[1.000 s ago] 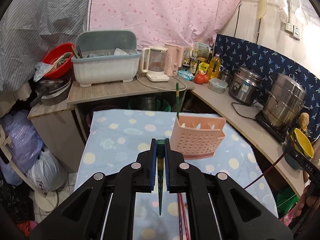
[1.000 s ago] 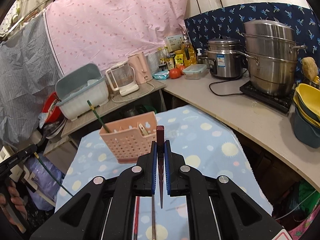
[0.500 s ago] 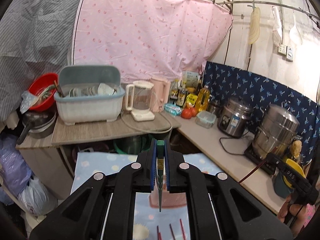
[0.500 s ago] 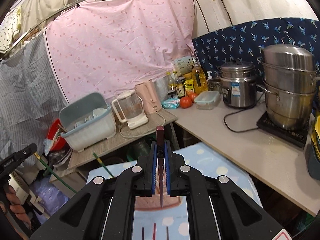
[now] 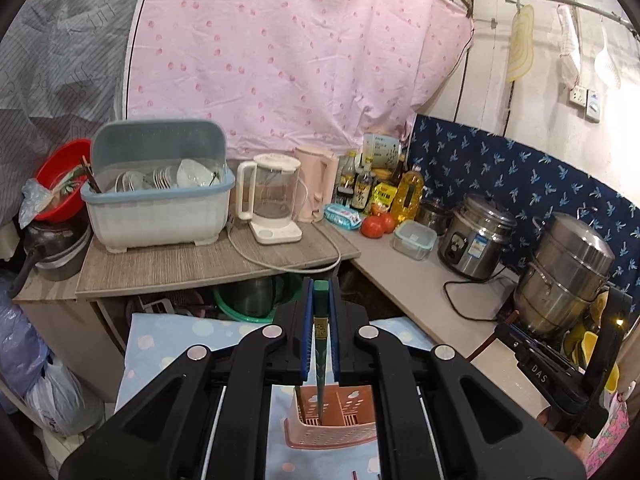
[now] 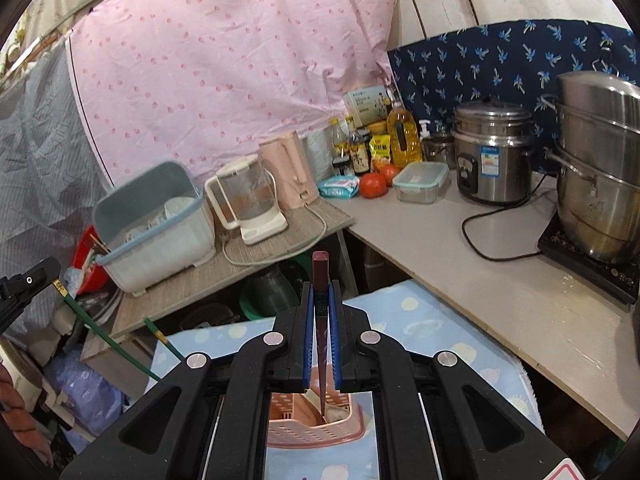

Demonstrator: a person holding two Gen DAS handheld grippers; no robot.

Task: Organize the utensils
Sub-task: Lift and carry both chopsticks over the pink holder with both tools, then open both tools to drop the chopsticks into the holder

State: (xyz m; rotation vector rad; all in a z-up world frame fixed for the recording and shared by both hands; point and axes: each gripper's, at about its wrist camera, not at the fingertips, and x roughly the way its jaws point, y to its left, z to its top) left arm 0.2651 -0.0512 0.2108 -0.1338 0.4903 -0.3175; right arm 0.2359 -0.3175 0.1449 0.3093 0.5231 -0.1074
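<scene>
Left hand-held gripper [image 5: 320, 344] clamped tight on a green chopstick [image 5: 320, 364], tip down inside the pink basket [image 5: 332, 424] beside another green chopstick [image 5: 299, 404] standing there. Right hand-held gripper [image 6: 321, 344] pinched shut on a dark red chopstick [image 6: 321, 336], tip lowered into the same basket [image 6: 316, 420]. Basket upright on the table [image 5: 160, 344] with its blue dotted cloth. 2 red sticks [image 5: 366, 475] lying flat just past the basket
</scene>
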